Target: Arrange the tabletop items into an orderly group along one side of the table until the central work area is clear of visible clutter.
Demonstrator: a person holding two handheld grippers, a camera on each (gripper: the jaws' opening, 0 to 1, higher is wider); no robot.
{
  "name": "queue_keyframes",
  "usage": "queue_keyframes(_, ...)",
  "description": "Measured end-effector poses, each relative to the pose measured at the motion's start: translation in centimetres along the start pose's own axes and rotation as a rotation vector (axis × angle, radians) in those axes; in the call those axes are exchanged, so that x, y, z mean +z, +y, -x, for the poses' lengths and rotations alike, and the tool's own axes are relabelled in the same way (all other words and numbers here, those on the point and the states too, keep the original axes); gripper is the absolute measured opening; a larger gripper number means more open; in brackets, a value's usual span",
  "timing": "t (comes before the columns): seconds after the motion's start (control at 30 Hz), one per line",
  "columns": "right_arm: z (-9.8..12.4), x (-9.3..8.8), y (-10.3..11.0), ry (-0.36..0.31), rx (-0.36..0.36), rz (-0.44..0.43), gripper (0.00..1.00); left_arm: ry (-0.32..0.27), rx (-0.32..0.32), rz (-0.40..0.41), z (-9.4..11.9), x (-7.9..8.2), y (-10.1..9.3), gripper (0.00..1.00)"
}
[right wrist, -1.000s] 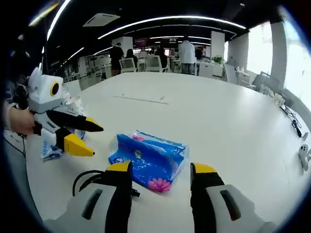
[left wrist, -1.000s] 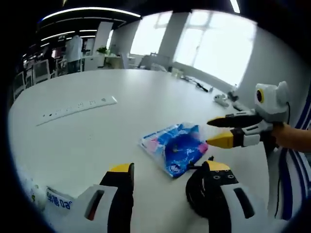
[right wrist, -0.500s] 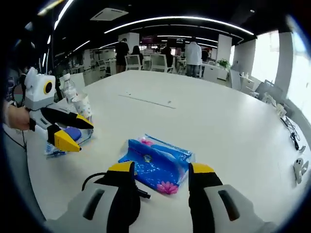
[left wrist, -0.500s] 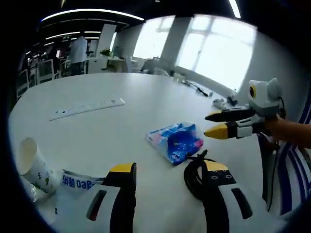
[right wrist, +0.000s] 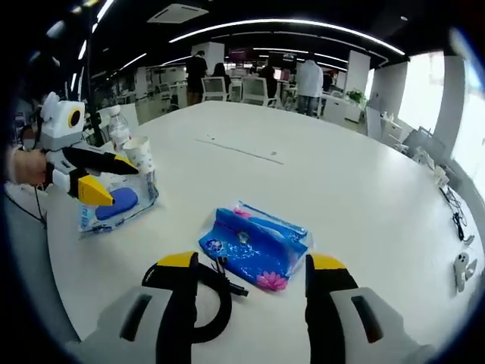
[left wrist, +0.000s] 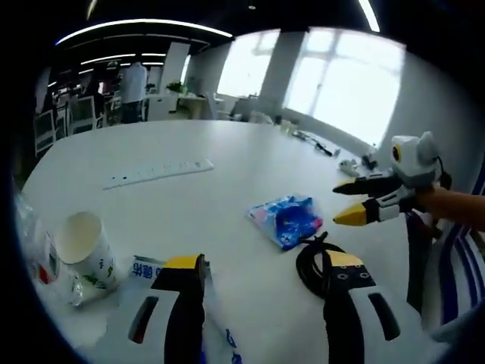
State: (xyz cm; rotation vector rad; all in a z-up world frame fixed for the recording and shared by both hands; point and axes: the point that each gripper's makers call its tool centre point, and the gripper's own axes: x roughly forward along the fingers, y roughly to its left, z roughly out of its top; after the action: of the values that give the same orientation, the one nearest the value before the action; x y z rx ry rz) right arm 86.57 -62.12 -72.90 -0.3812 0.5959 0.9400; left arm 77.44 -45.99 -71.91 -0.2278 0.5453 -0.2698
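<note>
Left gripper view has the left gripper (left wrist: 261, 265) at 6 o'clock, jaws spread and empty, above the white table (left wrist: 227, 167); the blue tissue pack (left wrist: 286, 220) lies just past centre, a black cable coil (left wrist: 312, 262) touching its near edge; a paper cup (left wrist: 85, 250) stands at 8 o'clock; right gripper view shows the right gripper (right wrist: 250, 265) parted, holding nothing, the pack at centre.

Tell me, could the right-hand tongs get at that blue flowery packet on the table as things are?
Probably yes. The blue packet lies flat just ahead of the right tongs, which are open, with bare table around it. Only the coiled black cable beside it sits close.
</note>
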Motion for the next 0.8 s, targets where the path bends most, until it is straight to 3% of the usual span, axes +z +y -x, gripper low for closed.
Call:
queue_keyframes(0.3, 0.5, 0.2, 0.5, 0.017, -0.005, 0.020, 0.69, -0.006, 0.036, 0.031, 2.7, -0.8, 0.6, 0.62)
queue_keyframes(0.8, -1.2, 1.3, 3.2, 0.027, 0.064, 0.067, 0.69, -0.029, 0.138, 0.066, 7.5, -1.6, 3.7, 0.62)
